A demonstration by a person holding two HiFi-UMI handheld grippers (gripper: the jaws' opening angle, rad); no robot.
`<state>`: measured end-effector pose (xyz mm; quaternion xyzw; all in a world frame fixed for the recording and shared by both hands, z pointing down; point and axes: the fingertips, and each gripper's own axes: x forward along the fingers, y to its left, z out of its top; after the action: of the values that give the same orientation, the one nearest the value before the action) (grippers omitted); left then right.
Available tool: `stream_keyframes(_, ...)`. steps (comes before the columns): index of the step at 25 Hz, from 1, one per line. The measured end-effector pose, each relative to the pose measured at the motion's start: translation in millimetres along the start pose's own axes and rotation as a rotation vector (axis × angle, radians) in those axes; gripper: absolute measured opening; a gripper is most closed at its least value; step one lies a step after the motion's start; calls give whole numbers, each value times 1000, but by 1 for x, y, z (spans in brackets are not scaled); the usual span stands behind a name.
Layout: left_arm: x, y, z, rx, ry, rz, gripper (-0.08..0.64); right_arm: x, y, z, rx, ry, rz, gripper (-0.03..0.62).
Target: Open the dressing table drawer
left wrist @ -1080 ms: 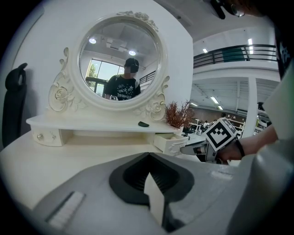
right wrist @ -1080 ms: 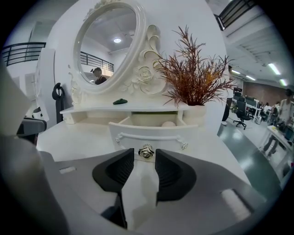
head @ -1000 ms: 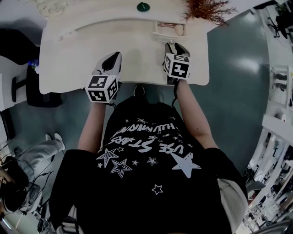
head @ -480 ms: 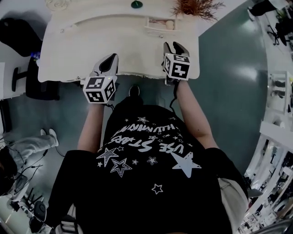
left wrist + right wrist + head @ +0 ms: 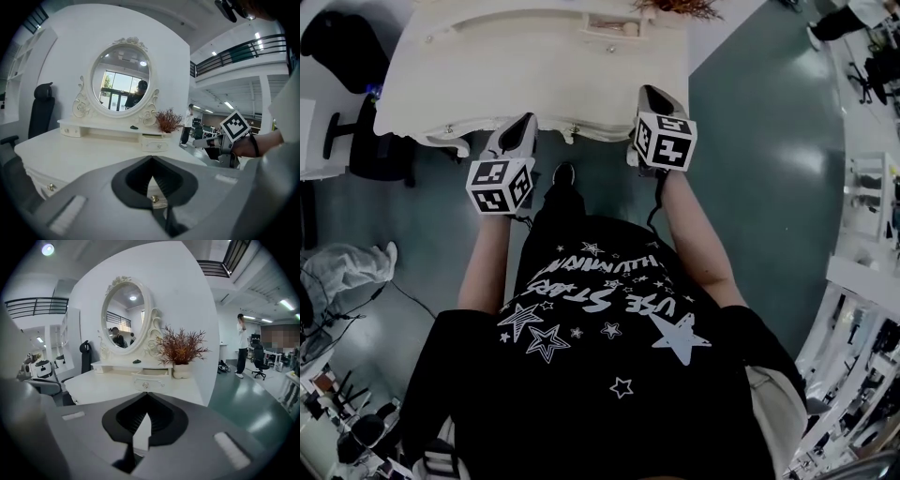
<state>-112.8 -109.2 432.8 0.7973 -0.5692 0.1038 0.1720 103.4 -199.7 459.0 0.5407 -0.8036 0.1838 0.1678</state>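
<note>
The white dressing table [image 5: 516, 66] fills the top of the head view. On its top a small drawer [image 5: 609, 23] stands pulled open; it also shows as the drawer [image 5: 149, 378] with a round knob. Brass knobs [image 5: 574, 128] sit along the table's front edge. My left gripper [image 5: 525, 120] hangs at that front edge, shut and holding nothing; between the left gripper's [image 5: 151, 158] fingers one brass knob [image 5: 151, 198] shows behind them. My right gripper [image 5: 649, 91] is over the table's front right part. Its jaws have just been closing with nothing between them, and the right gripper [image 5: 147, 393] is shut.
An oval mirror [image 5: 124, 317] and a reddish dried plant [image 5: 180, 348] stand at the table's back. A black chair [image 5: 337, 37] is left of the table. Green floor [image 5: 759, 122] lies to the right, where a person [image 5: 241, 345] stands far off.
Both grippers have drawn back from over the table top to its front edge, and the table has slid up the head view. The right jaws, open before, are now shut.
</note>
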Motion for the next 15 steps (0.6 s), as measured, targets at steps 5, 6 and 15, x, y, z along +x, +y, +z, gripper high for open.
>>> stream_keyframes(5,-29,-34,-22,-26,9,28,0,-39,-5,-14,-28,-5,36,28)
stream_keyframes(6,-34,-40,-25,-28,10,33,0,-46,-4,-16,-40,-5,46,28)
stream_keyframes(15,-62,-68,-54,-37,38,51,0,-78,6,-45,-46,-3,120,28)
